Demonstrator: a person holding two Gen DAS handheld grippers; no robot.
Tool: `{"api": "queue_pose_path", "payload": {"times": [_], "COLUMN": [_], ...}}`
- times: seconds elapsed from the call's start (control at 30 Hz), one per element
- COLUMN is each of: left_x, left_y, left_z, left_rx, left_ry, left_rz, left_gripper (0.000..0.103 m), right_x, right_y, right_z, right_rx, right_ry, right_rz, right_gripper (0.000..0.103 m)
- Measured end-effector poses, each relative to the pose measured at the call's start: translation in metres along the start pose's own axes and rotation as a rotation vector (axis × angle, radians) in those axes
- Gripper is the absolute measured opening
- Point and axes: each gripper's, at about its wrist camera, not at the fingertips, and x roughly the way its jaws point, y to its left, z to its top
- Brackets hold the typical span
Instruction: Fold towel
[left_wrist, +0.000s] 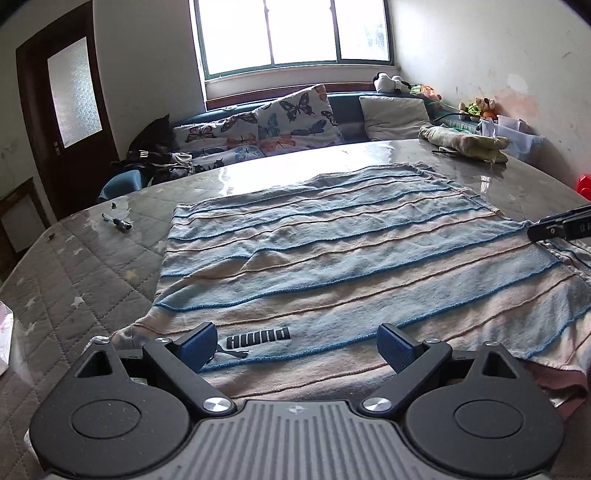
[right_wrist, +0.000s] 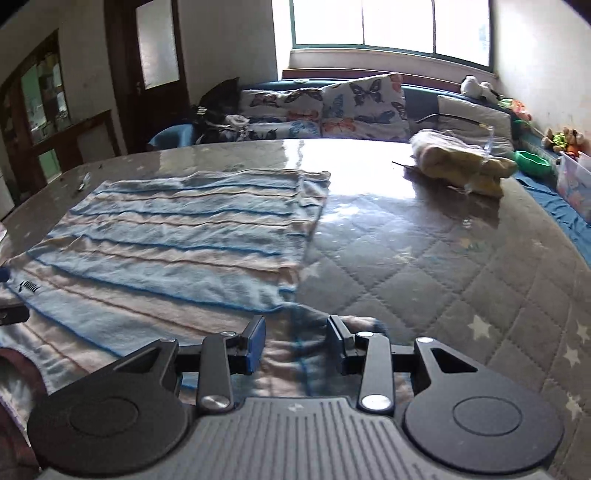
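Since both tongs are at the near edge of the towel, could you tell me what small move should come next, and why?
Probably lower both and pinch the near edge. The left tongs stand wide open above the towel, holding nothing; the right tongs are open over its near right corner. The towel lies flat on the table, so nothing is yet gripped to fold.

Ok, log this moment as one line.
task: fold towel | striped towel: folded over, on table | left gripper: open, above logo edge | right gripper: open, above right corner

Towel (left_wrist: 332, 258) — pale blue and beige stripes; cushion (left_wrist: 295, 114) — white, butterfly print.
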Motion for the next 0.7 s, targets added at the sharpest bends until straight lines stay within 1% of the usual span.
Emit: {"api": "queue_pose_path", "payload": {"times": [0.17,0.27,0.47,0.7], "left_x": [0.0,0.0,-0.002,-0.004], "left_y": [0.001,0.001,-0.003,-0.008], "left_z": [0.001,0.001,0.003,0.008], "left_rx": [0.002,0.0,0.002,0.012], "left_ry": [-0.001,0.0,-0.01,-0.024], "left_rz": [0.006,0.006,-0.007,-0.023], "left_gripper": [0.095,0.095,0.095,0.096], "right_x": [-0.004,-0.016,-0.037,-0.062], "right_y": [-0.009,-0.011,0.0,0.006], "right_z": [-0.003,-0.006,-0.022,-0.051], "right_rx": [0.023,0.031,-0.032,-0.072], "right_ry": [-0.001,-0.016,0.007,0.024], "right_rz": [-0.04,-0.047,-0.059,-0.118], "right_gripper": [0.037,0.037,0.037,0.037]}}
